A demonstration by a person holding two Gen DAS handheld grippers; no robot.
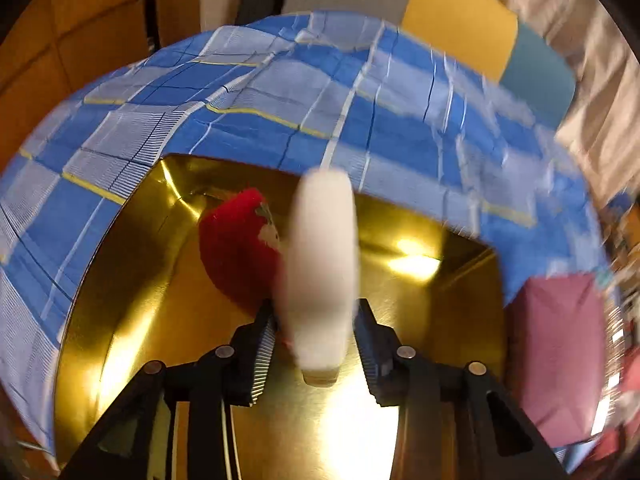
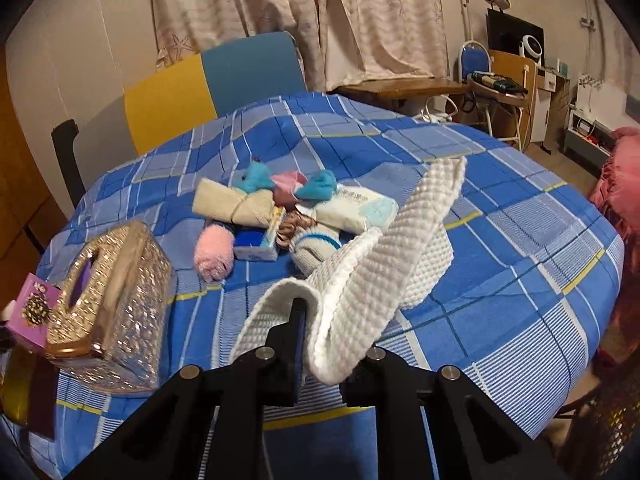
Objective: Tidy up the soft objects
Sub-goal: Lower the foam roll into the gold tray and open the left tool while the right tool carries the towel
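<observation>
In the left wrist view a shiny gold tray (image 1: 132,280) lies on the blue plaid tablecloth (image 1: 248,92). A red plush piece (image 1: 236,248) rests in it. My left gripper (image 1: 316,312) hangs over the tray, open, with a blurred white oblong soft object (image 1: 324,248) standing between its pads, loose. In the right wrist view my right gripper (image 2: 320,340) is shut on a white knitted cloth (image 2: 384,248), lifted, its far end trailing onto the table. Behind it lies a pile of soft things: a beige roll (image 2: 230,204), a pink fluffy piece (image 2: 214,254) and teal and pink pompoms (image 2: 286,184).
A glittery tissue box (image 2: 108,304) and a purple carton (image 2: 36,308) stand at the table's left edge. A tissue pack (image 2: 356,210), a doll (image 2: 316,244) and a small box (image 2: 260,246) sit in the pile. A maroon block (image 1: 556,352) lies right of the tray. A yellow-and-blue chair (image 2: 208,84) stands behind.
</observation>
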